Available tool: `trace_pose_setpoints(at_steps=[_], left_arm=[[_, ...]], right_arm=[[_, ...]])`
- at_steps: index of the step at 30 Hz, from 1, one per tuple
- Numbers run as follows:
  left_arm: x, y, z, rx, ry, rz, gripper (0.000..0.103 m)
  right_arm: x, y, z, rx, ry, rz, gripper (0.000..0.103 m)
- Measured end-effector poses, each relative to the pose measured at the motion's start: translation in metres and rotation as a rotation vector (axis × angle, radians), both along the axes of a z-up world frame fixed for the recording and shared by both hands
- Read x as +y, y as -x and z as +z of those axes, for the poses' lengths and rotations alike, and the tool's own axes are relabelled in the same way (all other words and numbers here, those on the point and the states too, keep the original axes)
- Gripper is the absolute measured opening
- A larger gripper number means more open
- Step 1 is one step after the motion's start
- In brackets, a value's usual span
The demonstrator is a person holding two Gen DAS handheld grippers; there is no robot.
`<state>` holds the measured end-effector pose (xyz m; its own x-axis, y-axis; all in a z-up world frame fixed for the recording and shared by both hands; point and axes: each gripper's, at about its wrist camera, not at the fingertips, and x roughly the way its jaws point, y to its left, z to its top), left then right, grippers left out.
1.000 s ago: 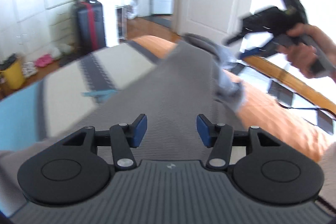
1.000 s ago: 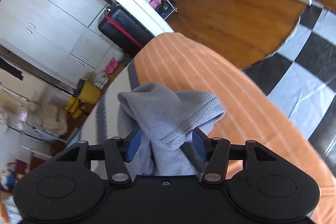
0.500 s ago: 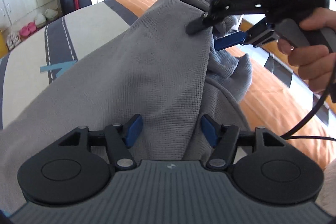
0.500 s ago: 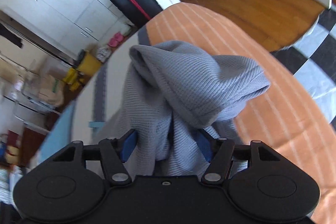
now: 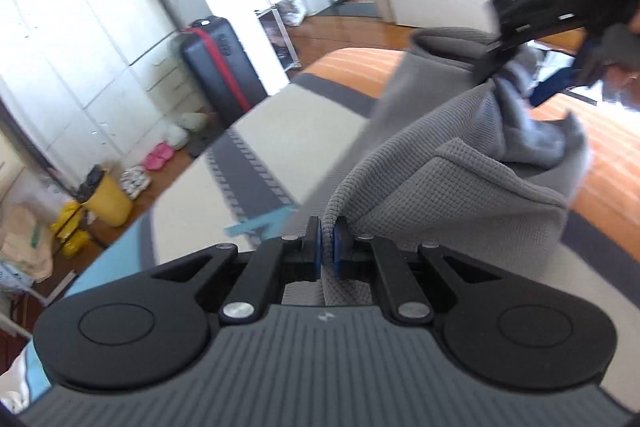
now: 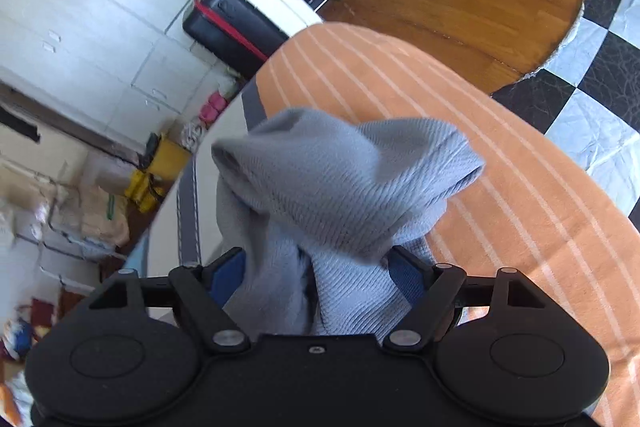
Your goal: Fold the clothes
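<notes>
Left hand-held gripper (image 5: 328, 247): blue pads clenched on a fold of the grey garment (image 5: 452, 195), the jaws having just been closing, with the cloth edge pinched between them. Fabric is a waffle-knit, small square cells, soft and thick, with a rolled hem at the pinch point. From the pinch the garment rises ahead and to the right in a bunched ridge toward the right hand-held gripper (image 5: 516, 67), seen blurred at upper right.

Right hand-held gripper (image 6: 316, 275): jaws have just been opening and stand wide; the garment (image 6: 340, 179) is heaped between them and droops forward over the fingers in a hood-like lump, ribbed weave showing. Whether the pads still press the cloth cannot be told; the left blue pad looks clear of it.

Beneath both: a bed (image 6: 500, 187), cover in orange with thin pale stripes, then cream and grey bands nearer the left tool.

Writing: a round yellowish label on the right tool's body, unreadable.
</notes>
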<state>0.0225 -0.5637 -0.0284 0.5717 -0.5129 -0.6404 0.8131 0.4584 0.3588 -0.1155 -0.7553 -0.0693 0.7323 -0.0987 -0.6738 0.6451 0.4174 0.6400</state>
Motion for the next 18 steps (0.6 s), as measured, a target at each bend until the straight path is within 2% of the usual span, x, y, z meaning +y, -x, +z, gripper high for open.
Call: trace_pose_setpoints(at_steps=[3, 6, 8, 10, 11, 13, 14, 18], left_arm=[[0.008, -0.019, 0.002, -0.005, 0.008, 0.058, 0.005], [0.017, -0.037, 0.001, 0.001, 0.010, 0.123, 0.005], [0.023, -0.049, -0.001, 0.000, 0.006, 0.168, 0.005], [0.030, -0.057, -0.003, 0.010, 0.008, 0.198, 0.005], [0.033, -0.057, -0.004, 0.029, 0.017, 0.206, 0.005], [0.041, -0.054, -0.005, 0.078, 0.040, 0.214, 0.005], [0.045, -0.053, -0.006, 0.124, 0.059, 0.221, 0.006], [0.066, -0.047, -0.009, 0.344, 0.161, 0.248, 0.011]], right_arm=[[-0.006, 0.006, 0.000, -0.008, 0.002, -0.016, 0.082], [-0.006, 0.000, -0.005, 0.022, 0.001, 0.064, 0.082], [-0.001, -0.010, -0.010, 0.073, 0.006, 0.133, 0.082], [0.003, -0.020, -0.018, 0.094, 0.018, 0.152, 0.082], [0.005, -0.025, -0.022, 0.101, 0.024, 0.157, 0.077], [0.007, -0.033, -0.025, 0.095, 0.059, 0.151, 0.018], [0.009, -0.038, -0.021, 0.097, 0.106, 0.155, 0.016], [0.024, -0.046, 0.018, 0.058, 0.400, 0.132, 0.011]])
